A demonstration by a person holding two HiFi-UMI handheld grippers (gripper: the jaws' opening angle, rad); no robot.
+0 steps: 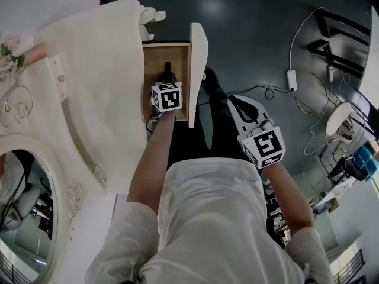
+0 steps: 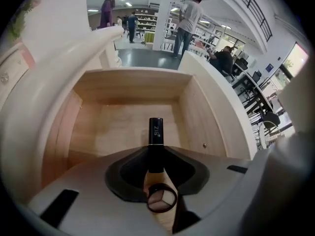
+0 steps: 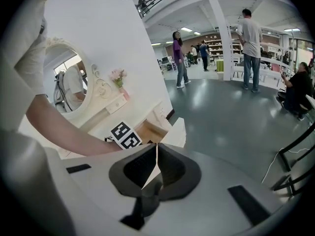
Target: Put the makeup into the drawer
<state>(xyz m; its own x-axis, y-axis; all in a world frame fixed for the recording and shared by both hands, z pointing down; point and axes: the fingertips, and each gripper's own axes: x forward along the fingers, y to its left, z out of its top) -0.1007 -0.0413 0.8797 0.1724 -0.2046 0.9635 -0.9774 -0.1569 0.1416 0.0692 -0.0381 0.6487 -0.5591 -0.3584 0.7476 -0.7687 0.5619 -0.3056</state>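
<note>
The wooden drawer (image 1: 177, 55) of the white dressing table stands pulled out. My left gripper (image 1: 166, 80) points steeply down into it, shut on a black makeup tube (image 1: 167, 70). In the left gripper view the tube (image 2: 156, 134) stands out past the gripper's (image 2: 156, 157) jaws, above the drawer's bare wooden bottom (image 2: 118, 127). My right gripper (image 1: 241, 106) hangs to the right of the drawer front, over the dark floor. In its own view that gripper (image 3: 156, 154) has its jaws together with nothing between them, and the drawer (image 3: 150, 131) lies ahead and below.
The dressing table top (image 1: 89, 52) runs along the left with an oval mirror (image 1: 26, 218) and flowers (image 1: 7, 58). Cables and a power brick (image 1: 291, 78) lie on the floor at the right, near a round stand (image 1: 339, 118). People stand far off in the hall.
</note>
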